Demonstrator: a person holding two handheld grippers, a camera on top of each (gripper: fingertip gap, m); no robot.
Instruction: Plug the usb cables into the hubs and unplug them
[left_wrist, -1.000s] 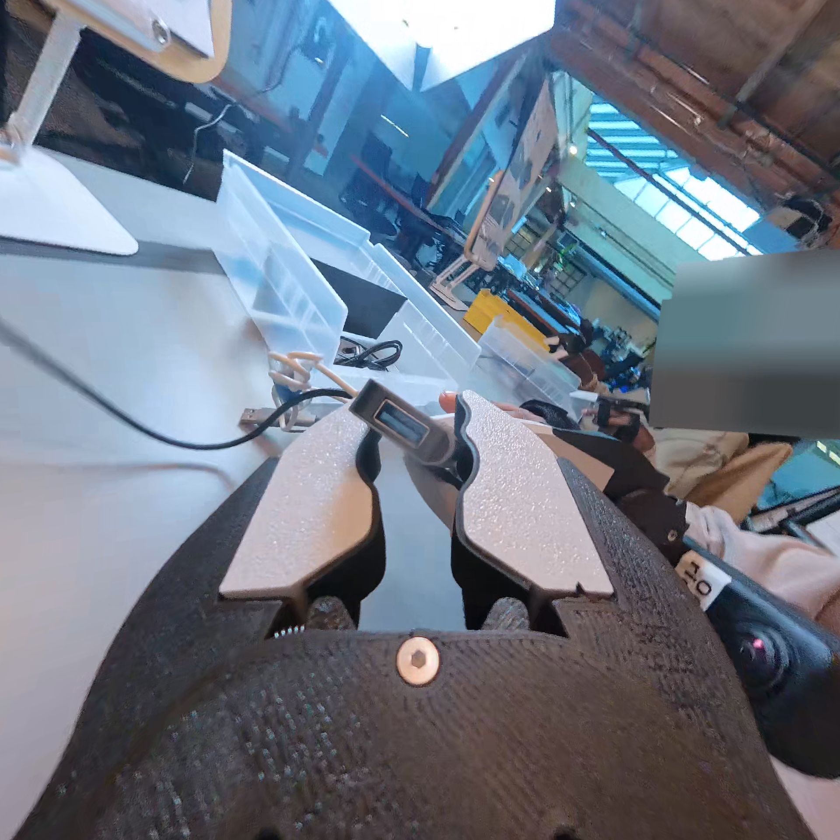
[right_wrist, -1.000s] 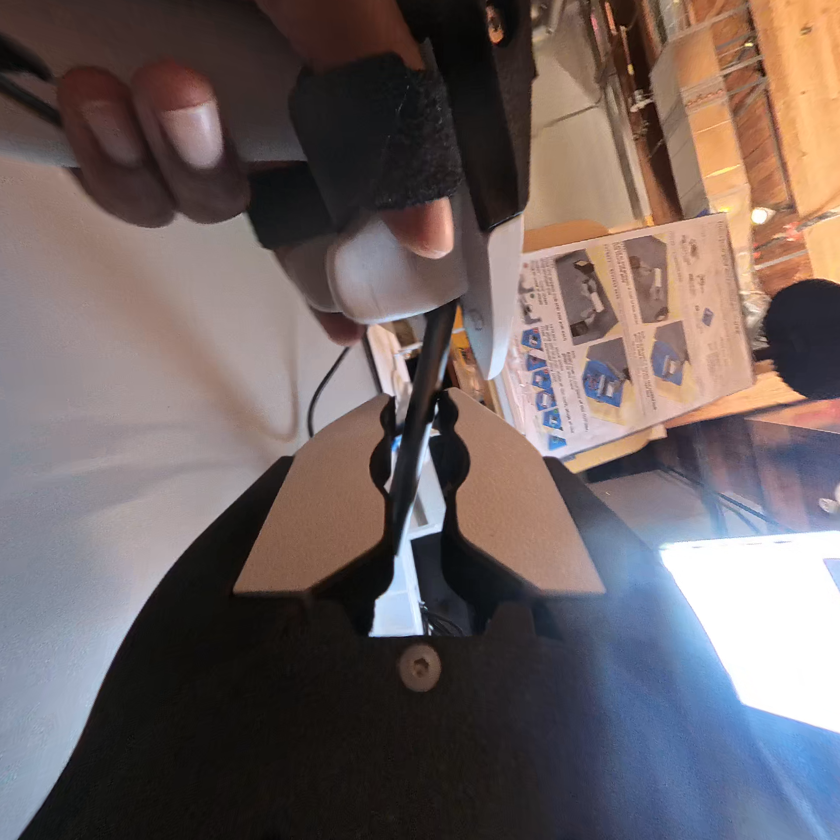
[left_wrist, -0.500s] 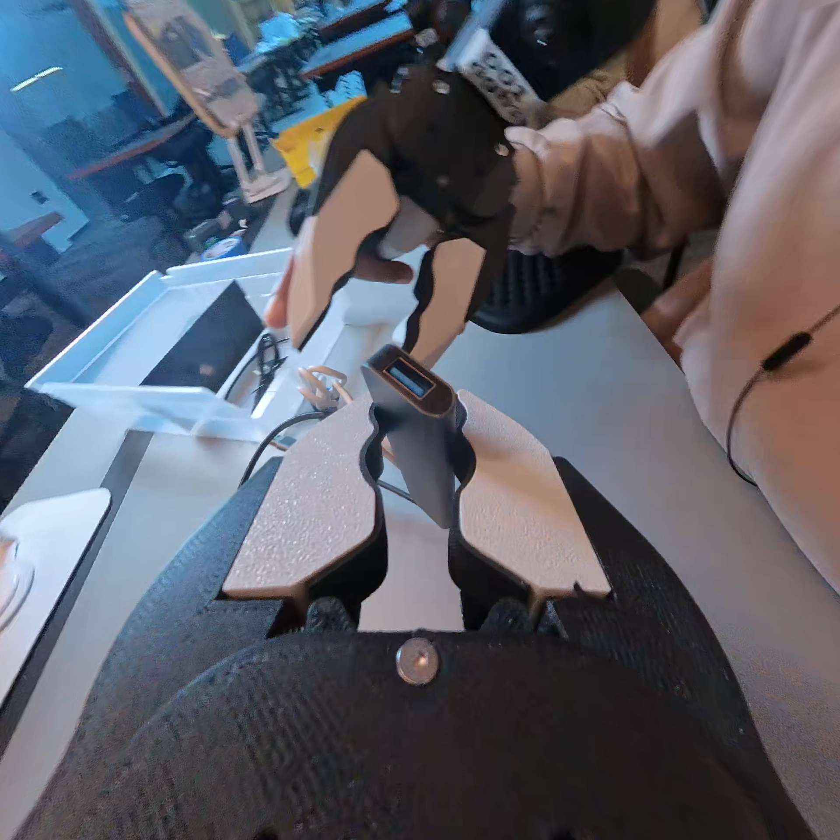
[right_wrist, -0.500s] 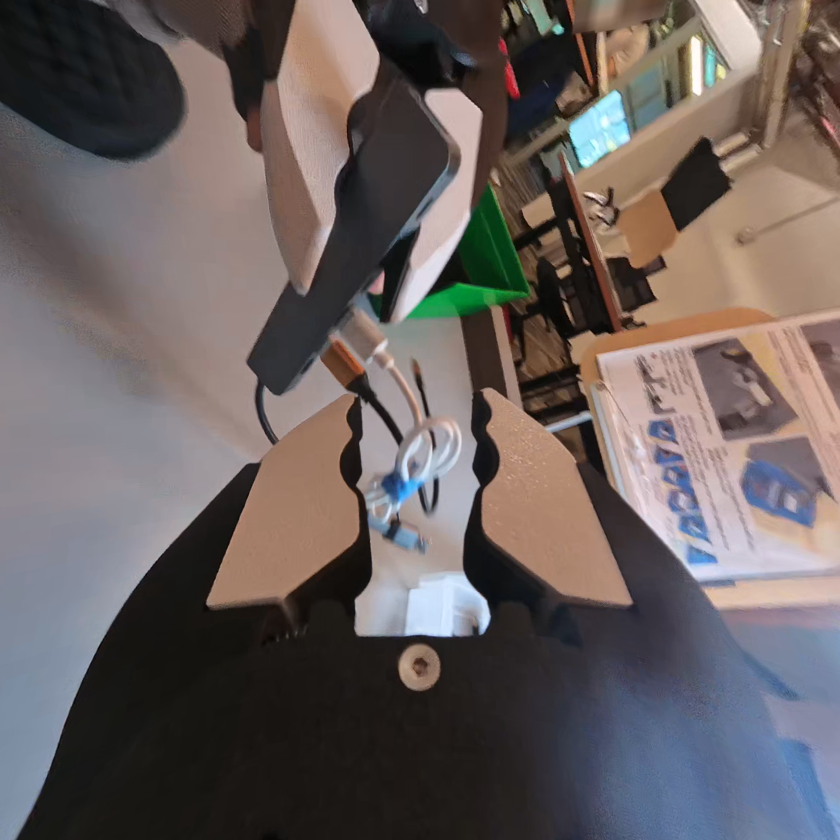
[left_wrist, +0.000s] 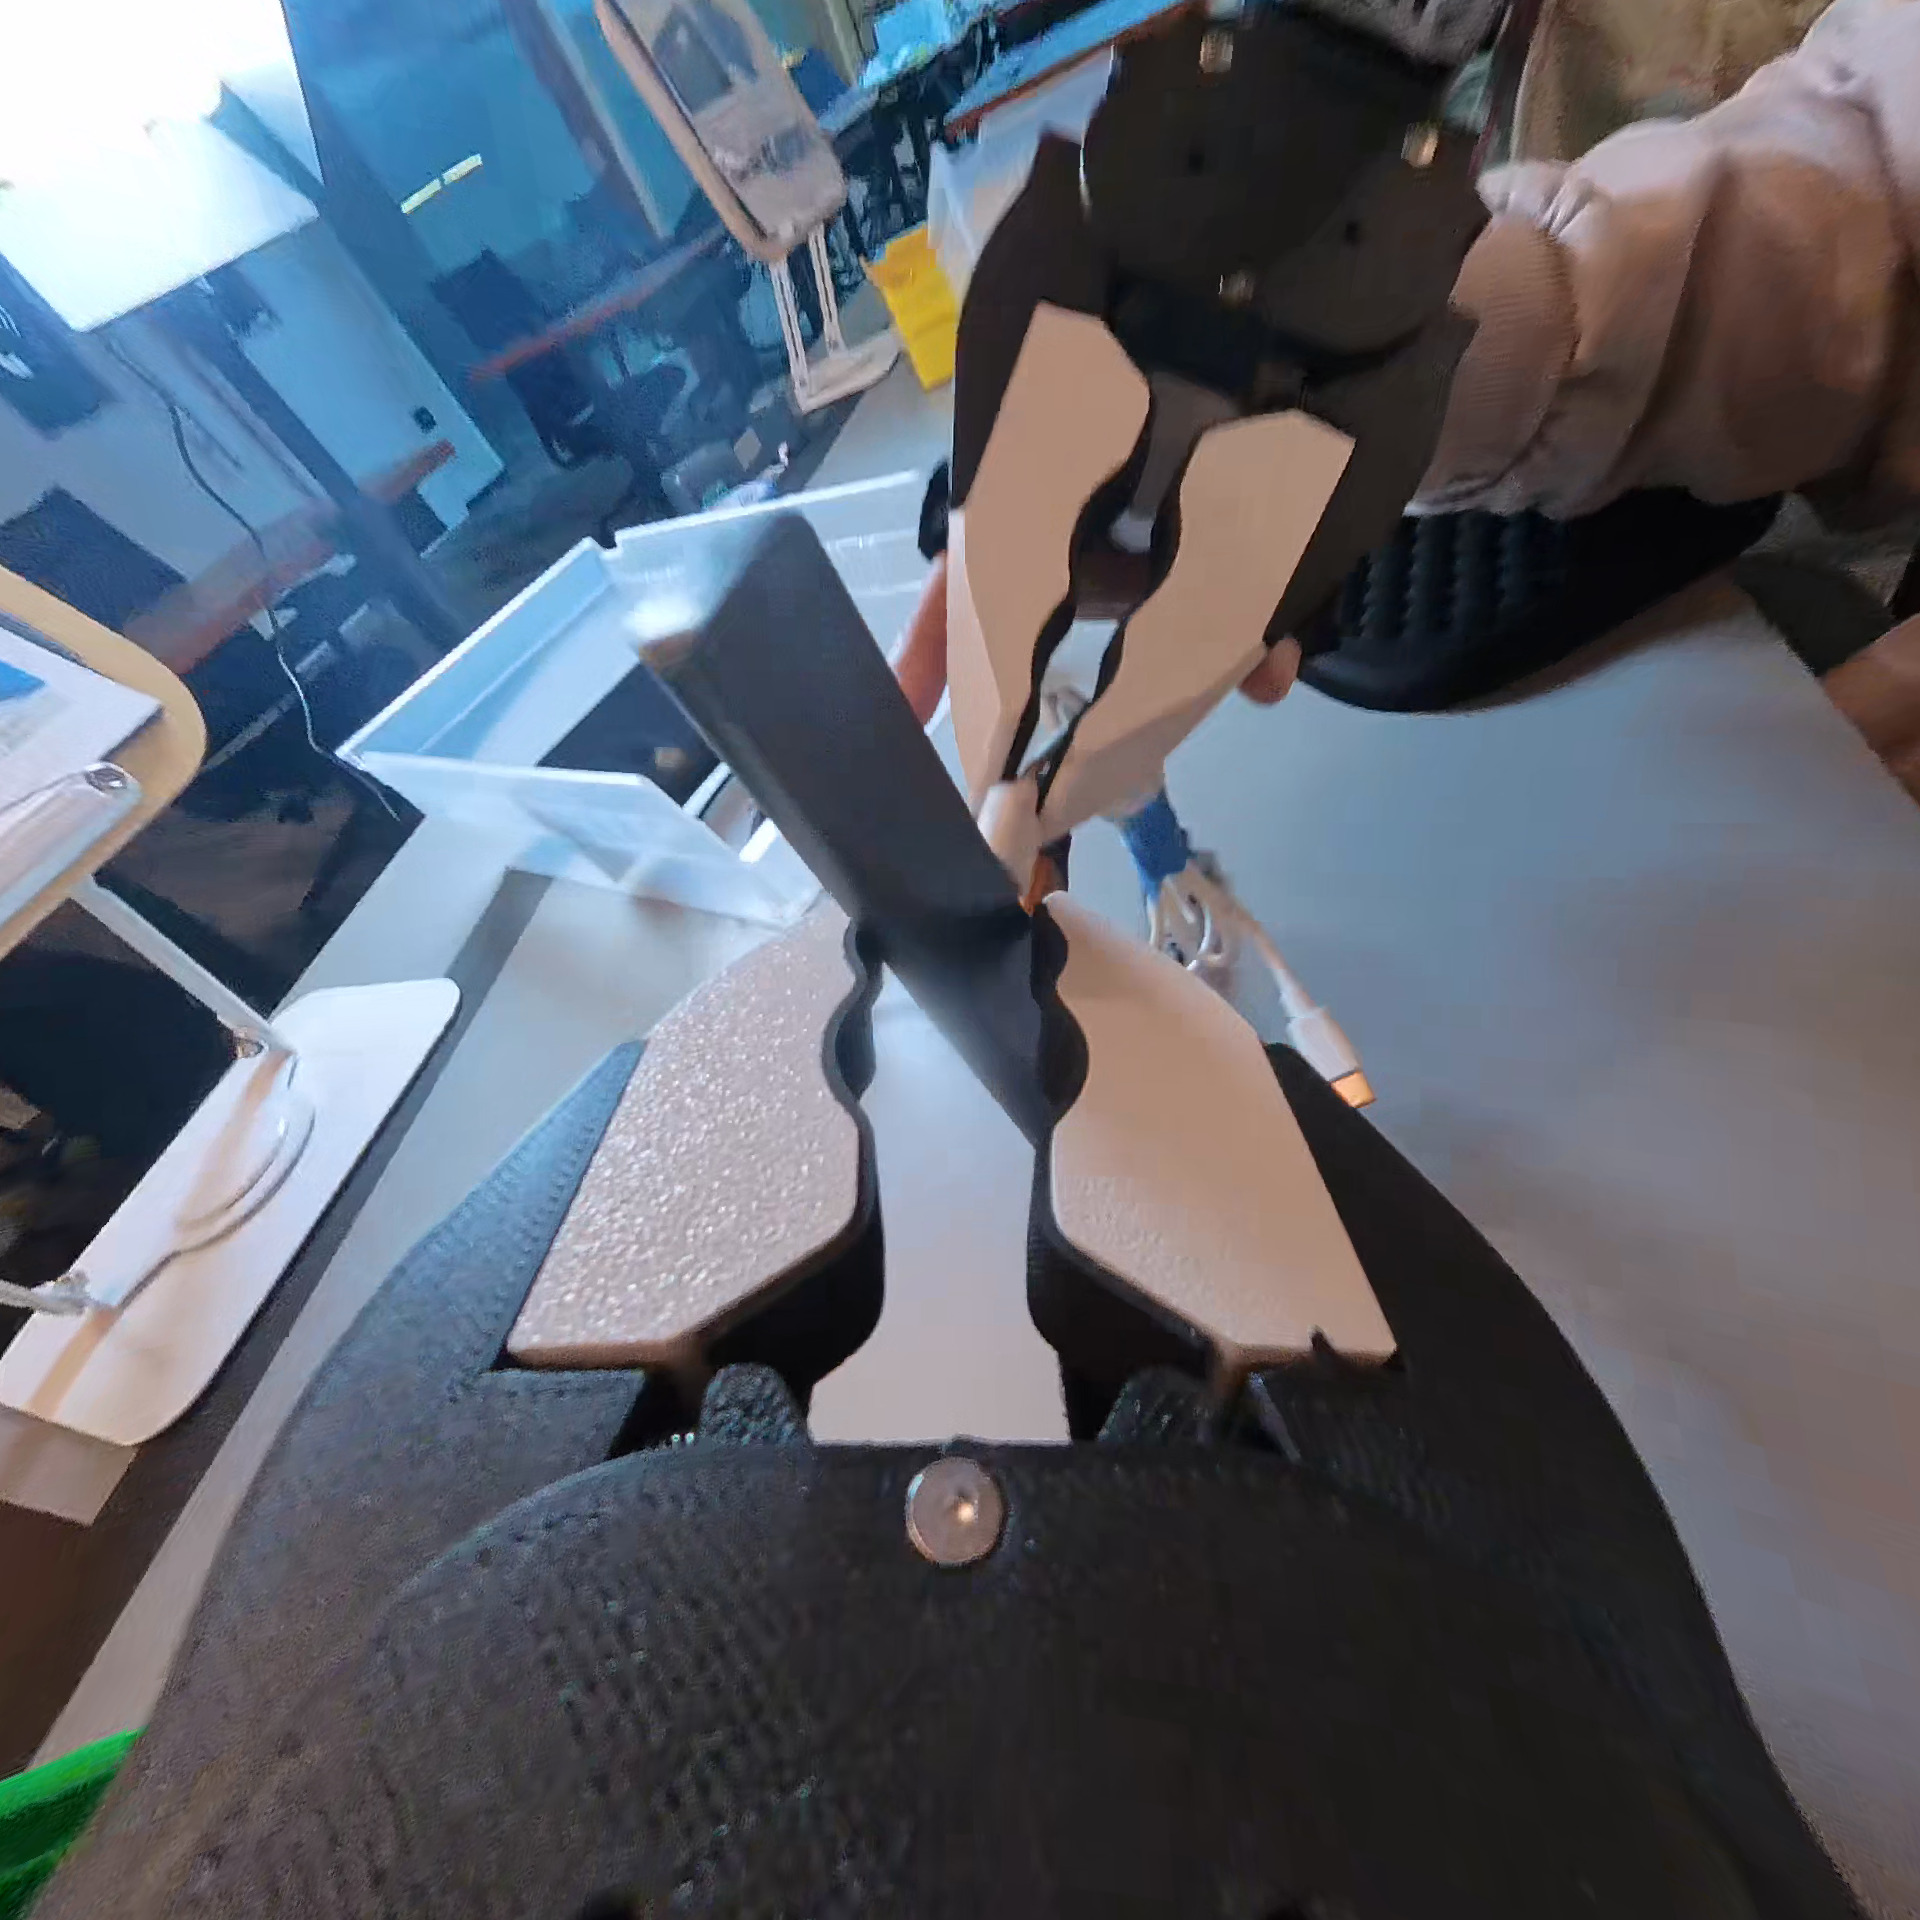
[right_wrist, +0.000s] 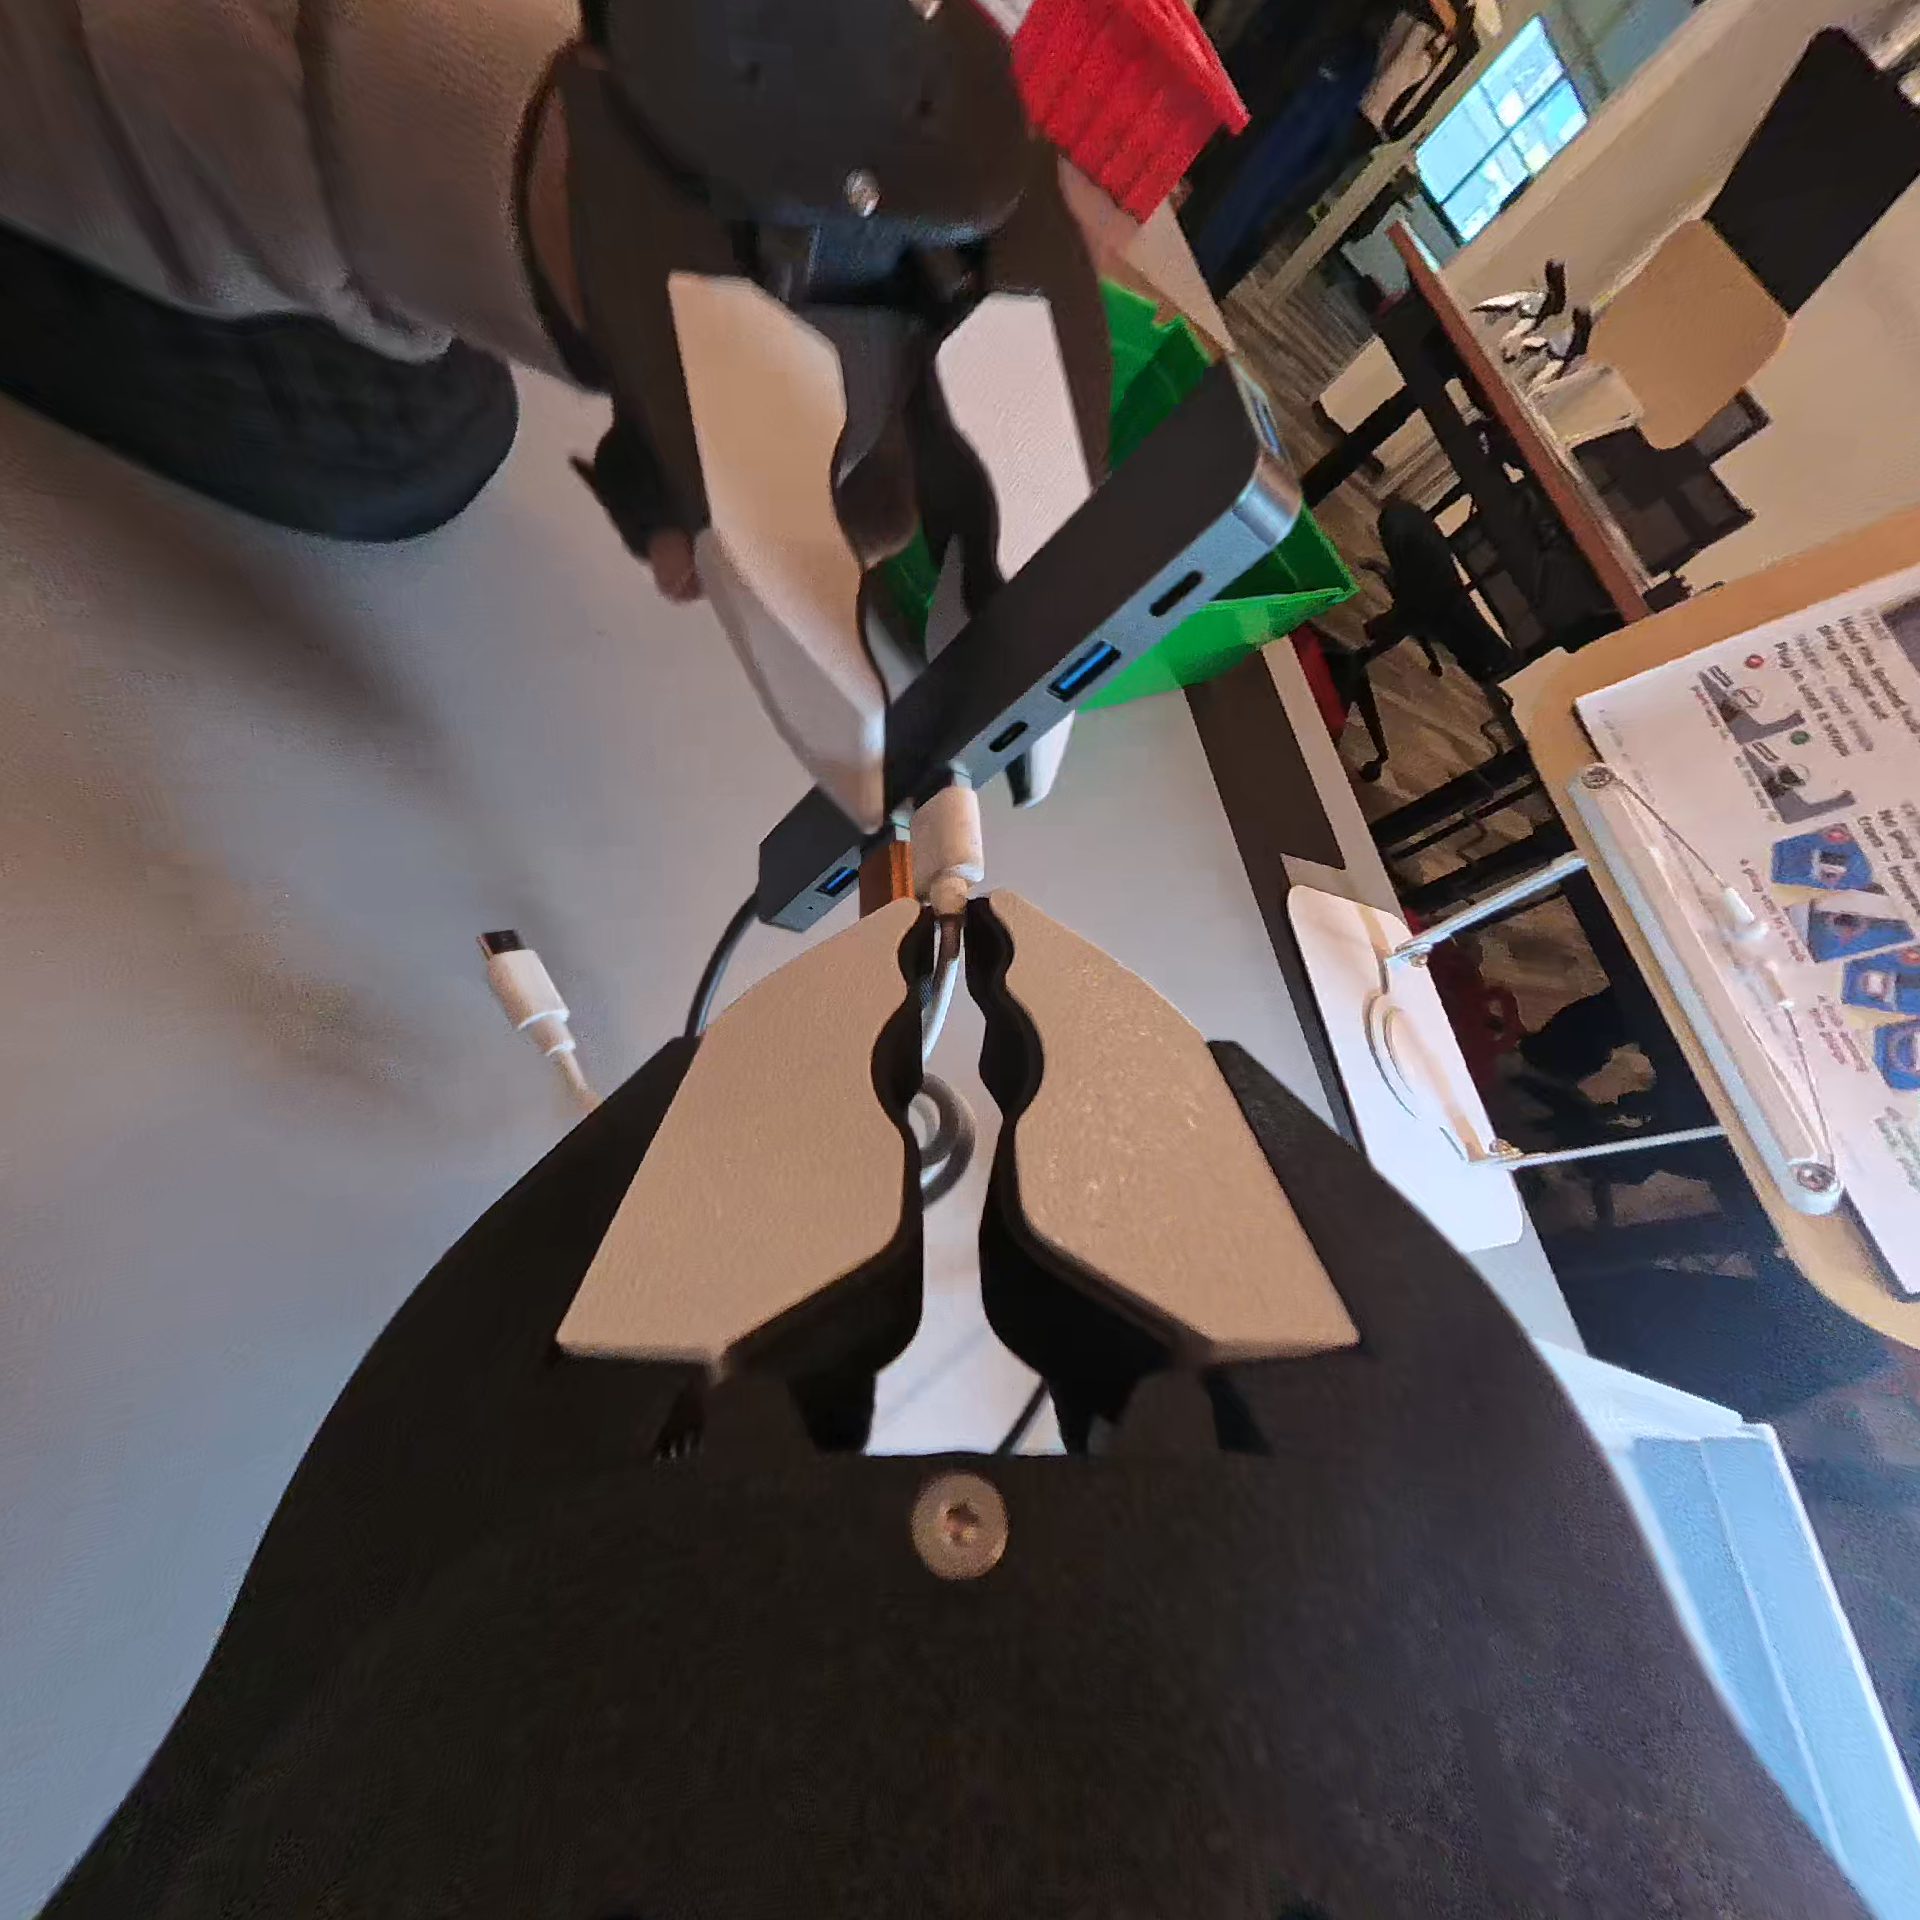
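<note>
- My left claw is pinching the dark hub near one end, so the slab stands up and away from me, its long axis leaning toward the upper left in the left wrist view.
- My right claw is pressed together on the white cable, just behind its white plug, which sits in the hub's side edge.
- The relation that matters: the plug's axis runs out of that side edge, crosswise to the hub's length, and it points almost straight back along my right claw's fingers. The hub lies directly ahead of that claw, held clear above the counter.
- I judge this to be the unplugging step, with the plug apparently seated (how deep, I cannot tell). The pull should go straight back along the plug's axis while the left claw holds the hub firm.
- The grip looks to be on the thin cord rather than the plug body, so it may slip or strain the strain relief.
- An orange-brown plug sits just beside the white one and could be nudged.
- The cable's loose far end lies on the counter, left of my right claw.
</note>
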